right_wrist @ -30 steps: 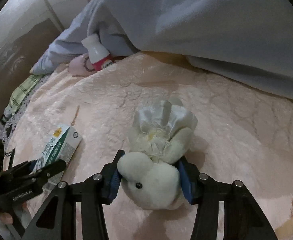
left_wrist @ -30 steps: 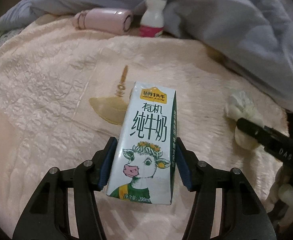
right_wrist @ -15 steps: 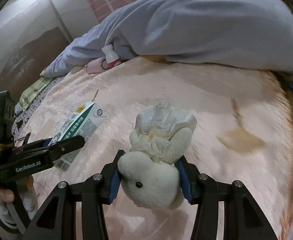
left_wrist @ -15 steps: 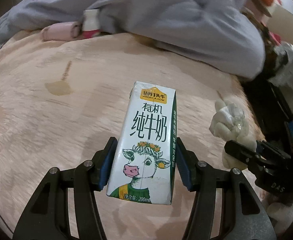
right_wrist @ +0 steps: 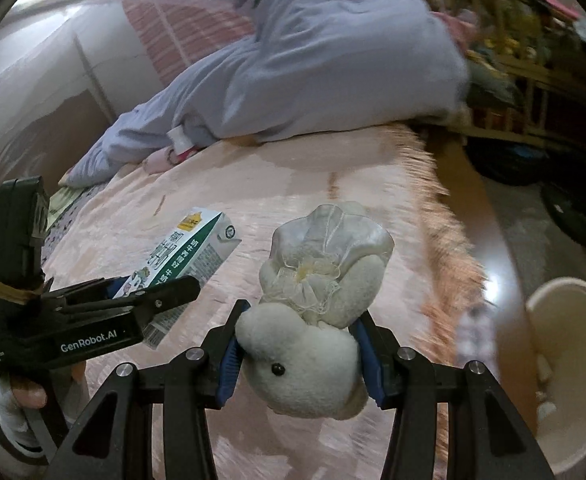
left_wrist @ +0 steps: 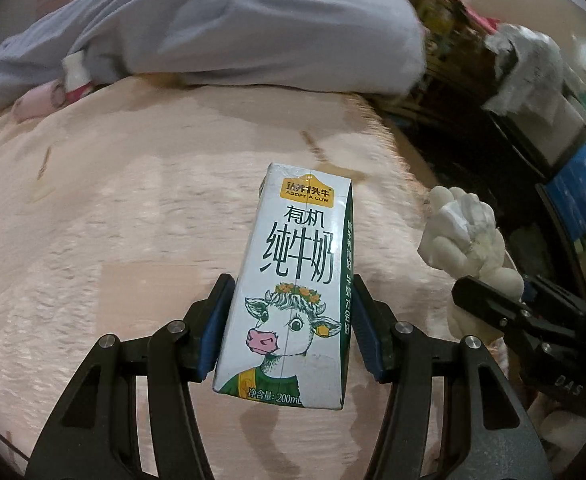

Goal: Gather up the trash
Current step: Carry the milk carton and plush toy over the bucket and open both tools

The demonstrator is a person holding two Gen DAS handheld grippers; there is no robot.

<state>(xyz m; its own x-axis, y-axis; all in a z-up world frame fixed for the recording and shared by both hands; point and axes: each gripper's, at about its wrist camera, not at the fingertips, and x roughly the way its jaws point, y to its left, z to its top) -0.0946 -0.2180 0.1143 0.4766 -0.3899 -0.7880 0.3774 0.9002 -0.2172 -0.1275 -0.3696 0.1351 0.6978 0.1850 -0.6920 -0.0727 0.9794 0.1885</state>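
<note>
My left gripper (left_wrist: pixel 287 320) is shut on a white and green milk carton (left_wrist: pixel 293 276) with a cow on it, held above the pink bedspread (left_wrist: pixel 133 220). The carton also shows in the right wrist view (right_wrist: pixel 189 256), with the left gripper (right_wrist: pixel 149 296) around it. My right gripper (right_wrist: pixel 299 348) is shut on a white plush toy (right_wrist: pixel 313 344) with a satin skirt, held above the bed's right edge. The toy also shows at the right of the left wrist view (left_wrist: pixel 461 236). A beige bin (right_wrist: pixel 569 376) stands on the floor at the lower right.
A grey-blue duvet (left_wrist: pixel 233 28) is heaped at the far side of the bed. A small white and pink bottle (left_wrist: pixel 75 76) and a pink flask (left_wrist: pixel 39 100) lie by its edge. Wooden shelving (right_wrist: pixel 513 64) and dark clutter stand right of the bed.
Both grippers have lifted and swung to the right with their loads. The bed's right edge, the floor and the bin have come into view.
</note>
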